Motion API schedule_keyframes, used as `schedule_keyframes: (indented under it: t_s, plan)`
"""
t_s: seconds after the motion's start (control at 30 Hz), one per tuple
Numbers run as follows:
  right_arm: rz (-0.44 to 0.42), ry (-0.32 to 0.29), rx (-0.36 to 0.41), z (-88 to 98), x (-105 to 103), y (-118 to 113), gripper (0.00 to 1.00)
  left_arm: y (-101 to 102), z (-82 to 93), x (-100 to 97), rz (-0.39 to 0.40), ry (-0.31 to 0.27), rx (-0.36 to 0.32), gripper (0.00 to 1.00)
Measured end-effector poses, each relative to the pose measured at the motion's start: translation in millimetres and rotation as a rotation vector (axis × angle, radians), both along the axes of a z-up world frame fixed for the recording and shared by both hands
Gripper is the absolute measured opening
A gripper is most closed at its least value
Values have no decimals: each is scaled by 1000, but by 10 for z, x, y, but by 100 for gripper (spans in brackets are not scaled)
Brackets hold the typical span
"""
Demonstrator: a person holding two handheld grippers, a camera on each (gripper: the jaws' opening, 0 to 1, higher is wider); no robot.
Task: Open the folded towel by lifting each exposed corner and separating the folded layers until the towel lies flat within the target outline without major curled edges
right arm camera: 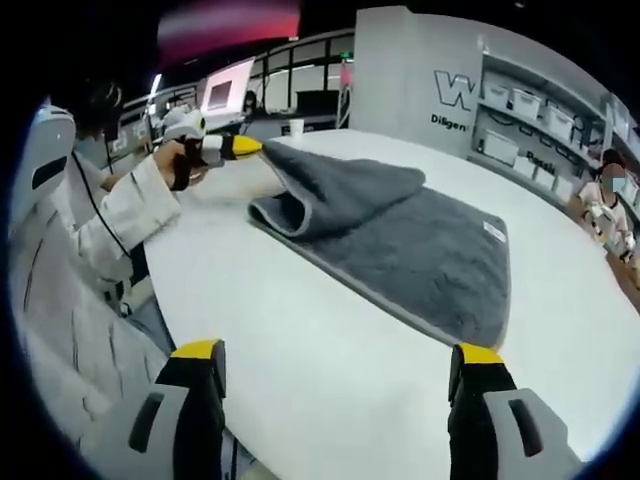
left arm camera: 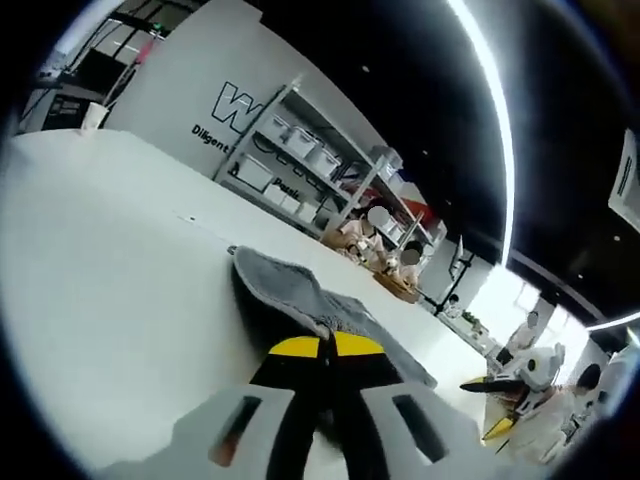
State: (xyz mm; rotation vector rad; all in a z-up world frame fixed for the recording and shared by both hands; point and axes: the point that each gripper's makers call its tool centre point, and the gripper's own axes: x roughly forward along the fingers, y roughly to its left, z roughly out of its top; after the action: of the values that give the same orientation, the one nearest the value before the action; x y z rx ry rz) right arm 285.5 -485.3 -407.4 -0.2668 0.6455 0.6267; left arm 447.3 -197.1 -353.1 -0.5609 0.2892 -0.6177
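My left gripper (right arm camera: 245, 146) is clamped on the towel (right arm camera: 400, 240) corner, peeling a fold back; right gripper (right arm camera: 335, 365) hangs released. Roughly halfway, I think—no outline visible on the tabletop (right arm camera: 330, 370).

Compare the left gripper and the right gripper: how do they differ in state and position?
The left gripper is shut on a lifted corner of the grey towel; the right gripper is open and holds nothing. The left sits at the towel's raised, folded edge, the right hangs over bare white table short of it. Both have yellow-tipped jaws.
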Motion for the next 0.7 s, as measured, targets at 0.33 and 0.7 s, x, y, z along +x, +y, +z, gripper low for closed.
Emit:
schedule_keyframes:
  t_s: [0.33,0.7]
  plan:
    - [0,2,-6,2,5,5,91,268,81,-12,53,-19,-1,1]
    - [5,4,-12,1,-2,19,91,516,111,-70,98,-31,13,1]
